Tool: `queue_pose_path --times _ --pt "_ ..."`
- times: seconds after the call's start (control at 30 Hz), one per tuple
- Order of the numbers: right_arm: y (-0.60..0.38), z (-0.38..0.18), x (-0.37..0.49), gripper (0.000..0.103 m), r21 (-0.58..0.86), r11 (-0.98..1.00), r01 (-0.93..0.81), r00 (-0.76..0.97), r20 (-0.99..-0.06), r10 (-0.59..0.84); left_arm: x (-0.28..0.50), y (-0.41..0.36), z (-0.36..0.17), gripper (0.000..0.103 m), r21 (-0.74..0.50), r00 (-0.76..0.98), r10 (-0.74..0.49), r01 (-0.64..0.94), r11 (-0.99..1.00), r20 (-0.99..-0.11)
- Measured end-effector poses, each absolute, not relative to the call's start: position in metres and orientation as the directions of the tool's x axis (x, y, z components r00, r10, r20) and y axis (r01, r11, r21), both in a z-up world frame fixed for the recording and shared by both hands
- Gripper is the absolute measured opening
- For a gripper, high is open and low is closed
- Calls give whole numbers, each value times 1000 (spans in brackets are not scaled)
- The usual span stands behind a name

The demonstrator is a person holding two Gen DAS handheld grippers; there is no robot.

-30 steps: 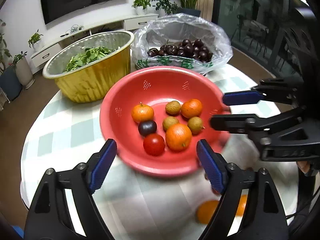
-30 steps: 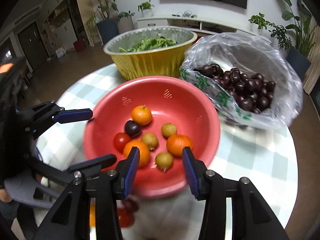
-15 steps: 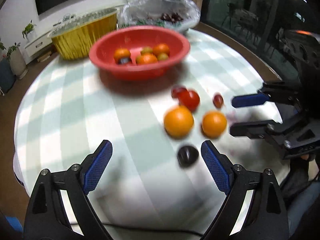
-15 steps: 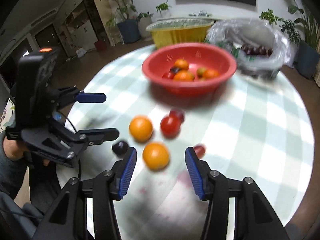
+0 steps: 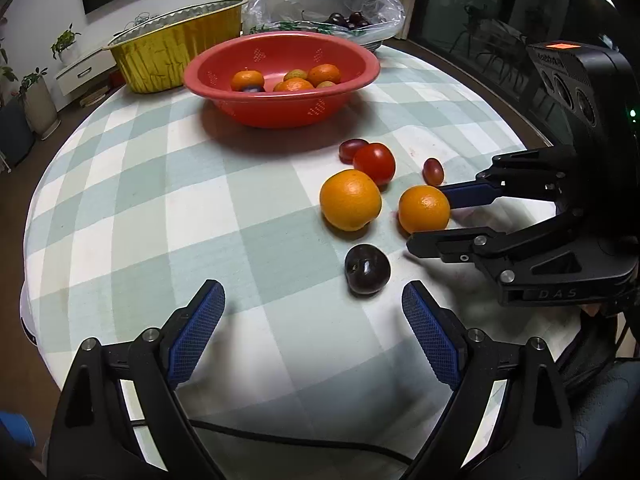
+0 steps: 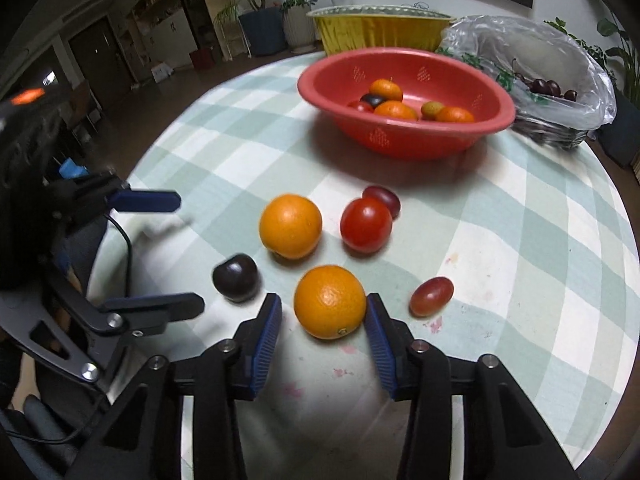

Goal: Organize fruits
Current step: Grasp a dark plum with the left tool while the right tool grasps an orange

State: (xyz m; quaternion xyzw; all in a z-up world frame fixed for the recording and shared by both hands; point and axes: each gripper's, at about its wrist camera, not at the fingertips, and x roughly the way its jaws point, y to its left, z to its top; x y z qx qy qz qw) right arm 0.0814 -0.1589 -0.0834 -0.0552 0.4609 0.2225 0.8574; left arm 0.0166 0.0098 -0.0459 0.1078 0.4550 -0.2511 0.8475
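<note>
Loose fruit lies on the checked tablecloth: two oranges (image 5: 350, 199) (image 5: 424, 209), a red tomato (image 5: 374, 157), a dark plum (image 5: 367, 269) and two small red grape tomatoes (image 5: 433, 171). A red bowl (image 5: 280, 108) behind them holds several more fruits. My right gripper (image 6: 324, 312) is open with its fingers on either side of the nearer orange (image 6: 330, 302), low over the table. My left gripper (image 5: 310, 320) is open and empty, just short of the plum.
A gold foil pan (image 5: 176, 56) of greens stands behind the bowl at left. A clear plastic bag (image 5: 324, 8) of dark cherries sits behind the bowl at right. The round table's edge (image 5: 32, 216) curves close on the left.
Both grippers have pulled back from over the red bowl and come down to the loose fruit. My right gripper now straddles the nearer orange.
</note>
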Motion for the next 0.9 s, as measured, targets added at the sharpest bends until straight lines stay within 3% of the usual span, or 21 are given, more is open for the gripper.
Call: queue_pose_path --times 0.2,0.63,0.8,0.9 --pt "-162 -84 81 39 123 896 -426 480 -809 339 21 3 -48 91 -39 458 -323 529 848 -828" --pt "-170 -73 67 38 158 898 -410 497 -787 365 26 -12 -50 89 -12 467 -317 546 837 -826" --pt "-175 -72 65 38 163 906 -390 502 -787 358 26 -16 -54 57 -10 450 -312 556 831 -837" --pt "-177 -71 64 38 169 909 -382 503 -787 358 23 -20 -56 52 -2 443 -311 572 820 -841"
